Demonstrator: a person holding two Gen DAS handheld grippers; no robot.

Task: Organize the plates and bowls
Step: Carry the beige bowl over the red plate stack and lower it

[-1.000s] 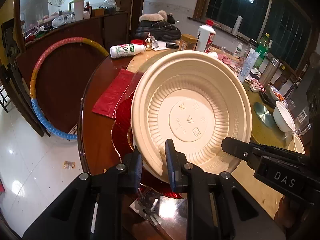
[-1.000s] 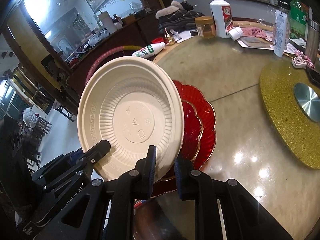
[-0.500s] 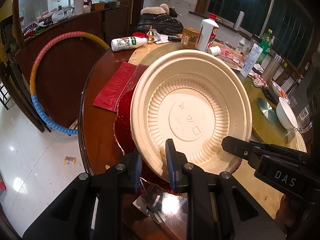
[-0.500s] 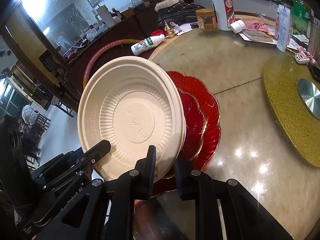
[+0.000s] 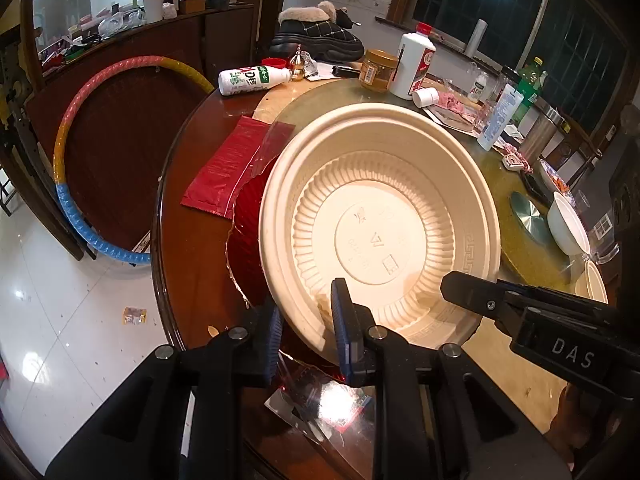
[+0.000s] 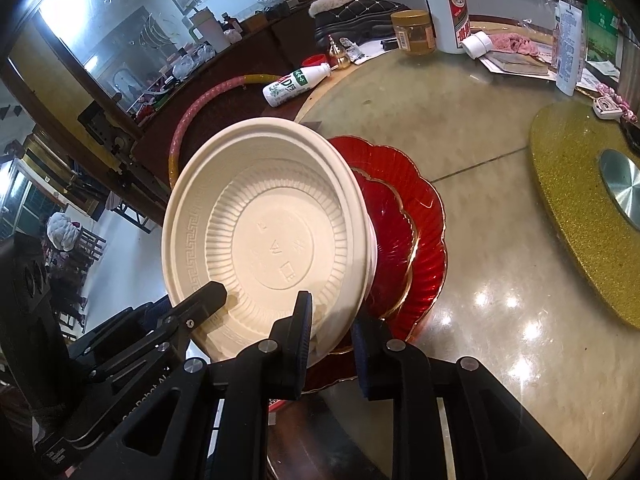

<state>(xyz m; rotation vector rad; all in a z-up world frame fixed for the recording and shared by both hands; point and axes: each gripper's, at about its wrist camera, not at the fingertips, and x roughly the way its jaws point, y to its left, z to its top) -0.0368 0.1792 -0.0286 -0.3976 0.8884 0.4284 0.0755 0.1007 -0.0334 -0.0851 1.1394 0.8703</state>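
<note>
A cream disposable bowl [image 5: 376, 216] [image 6: 272, 240] is held tilted, its inside facing both cameras, over stacked red scalloped plates [image 6: 416, 240] [image 5: 248, 232] on the round table. My left gripper [image 5: 306, 328] is shut on the bowl's near rim, one pad inside and one outside. My right gripper [image 6: 330, 336] clasps the rim further round. Its jaws are opening slightly, with the rim still between the pads. Each gripper shows in the other's view, the right finger [image 5: 520, 308] and the left finger [image 6: 192, 312]. Whether the bowl rests on the red plates is hidden.
A red packet [image 5: 236, 164] lies left of the plates near the table edge [image 5: 160, 240]. Milk bottle [image 5: 252, 80], jar [image 6: 412, 32] and white liquor bottle [image 6: 444, 8] stand at the back. A gold turntable [image 6: 580, 208] and white bowls [image 5: 566, 224] sit to the right.
The right gripper's jaws stand a little wider apart on the rim. The bowl and both grippers have otherwise kept their places.
</note>
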